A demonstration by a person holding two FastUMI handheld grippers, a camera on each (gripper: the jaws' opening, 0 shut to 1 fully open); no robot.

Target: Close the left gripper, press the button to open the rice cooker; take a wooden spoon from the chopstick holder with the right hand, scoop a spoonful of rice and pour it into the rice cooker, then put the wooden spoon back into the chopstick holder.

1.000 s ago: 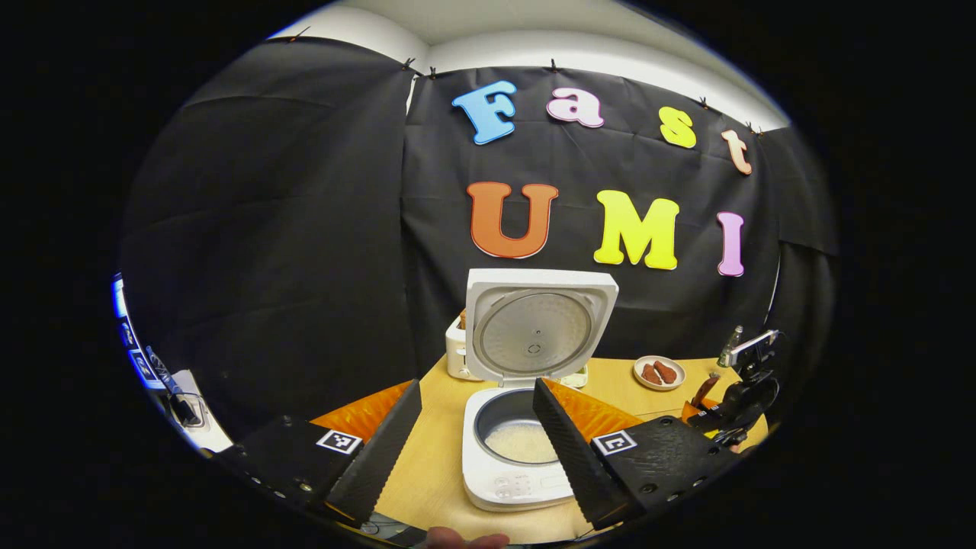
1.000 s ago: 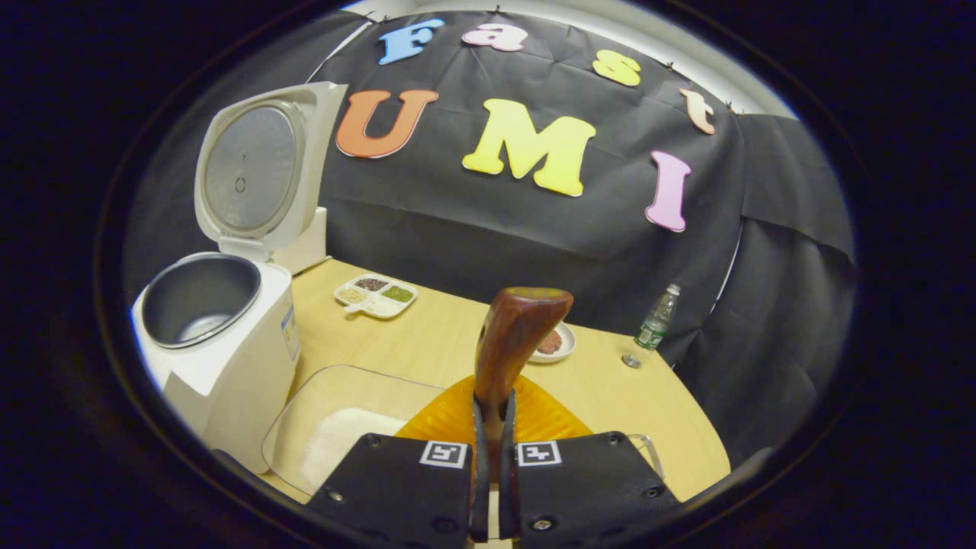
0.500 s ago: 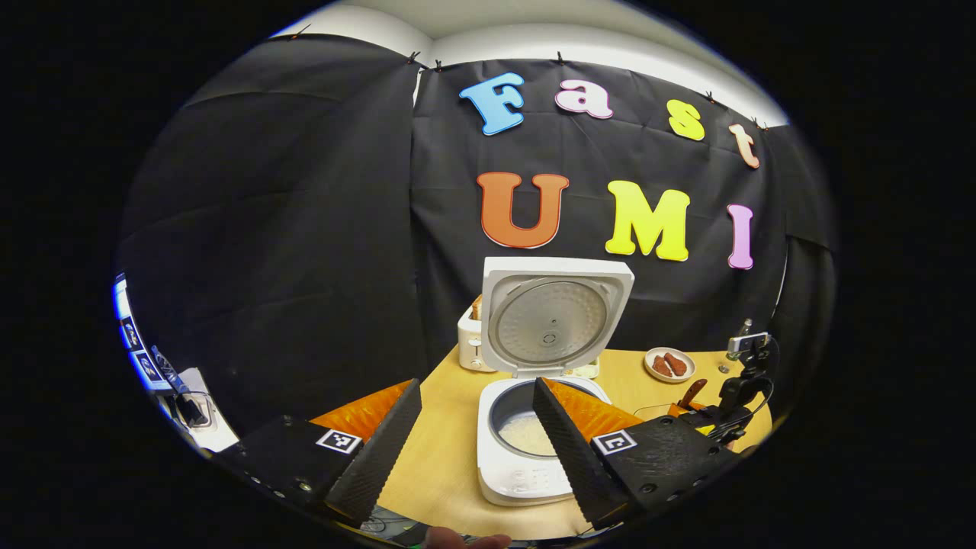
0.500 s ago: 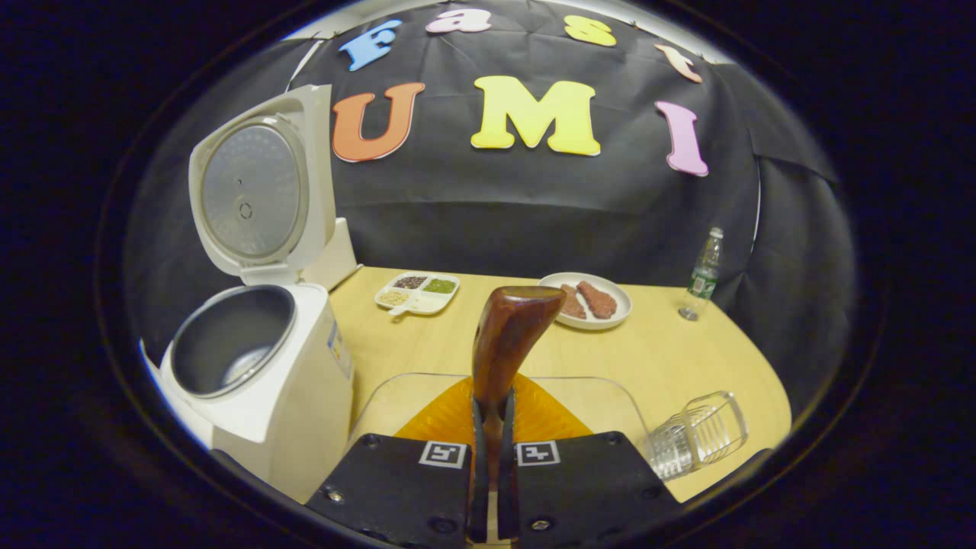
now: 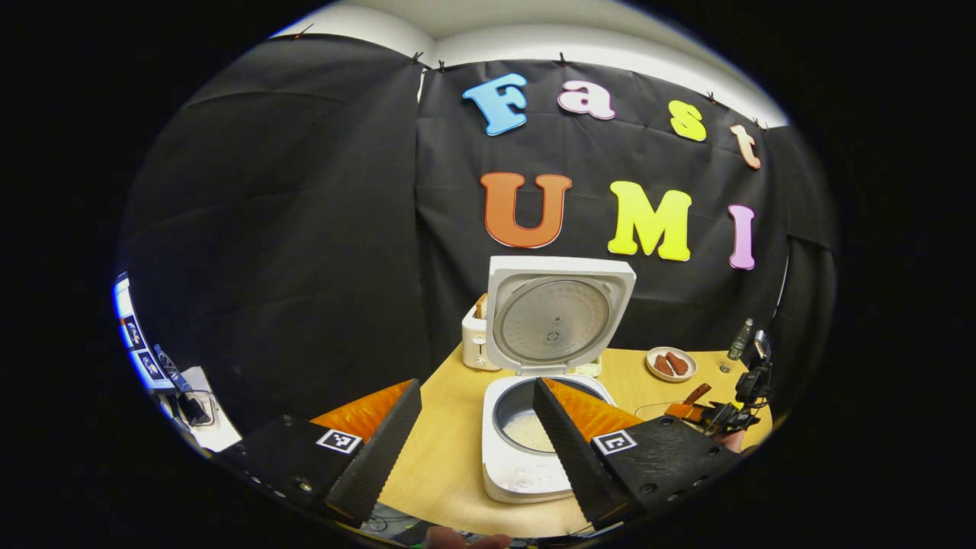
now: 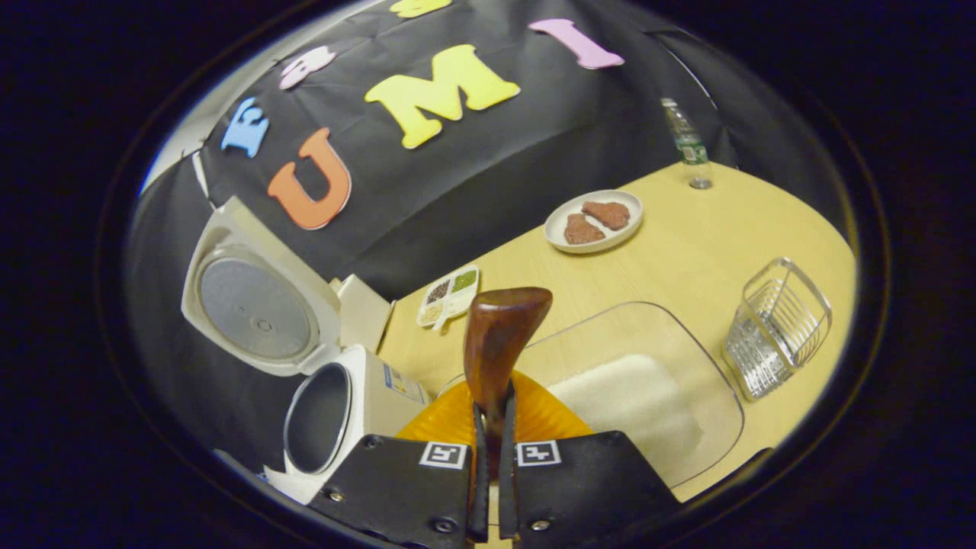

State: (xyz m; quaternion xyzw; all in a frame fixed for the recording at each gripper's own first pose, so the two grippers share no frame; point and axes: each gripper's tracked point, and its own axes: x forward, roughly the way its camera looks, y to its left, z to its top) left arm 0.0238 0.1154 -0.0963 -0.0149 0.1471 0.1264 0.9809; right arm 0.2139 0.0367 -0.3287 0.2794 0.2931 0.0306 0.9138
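Right gripper [image 6: 492, 427] clamps the wooden spoon [image 6: 499, 343] beside the open rice cooker [image 6: 335, 404]; left gripper [image 5: 476, 435] stands apart before it.

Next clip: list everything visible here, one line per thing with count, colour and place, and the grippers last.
Rice cooker: 1, white, lid up, on the table's left part, rice inside.
Wooden spoon: 1, dark brown, in the right gripper.
Rice tray: 1, clear, white rice inside, right of the cooker.
Chopstick holder: 1, silver wire, right of the tray.
Plate: 1, white, two brown pieces on it, far side.
Divided dish: 1, white, grains inside, behind the cooker.
Bottle: 1, clear, green label, far corner.
Toaster: 1, white, behind the cooker.
Table: 1, light wood.
Left gripper: open, before the cooker.
Right gripper: shut on the spoon.
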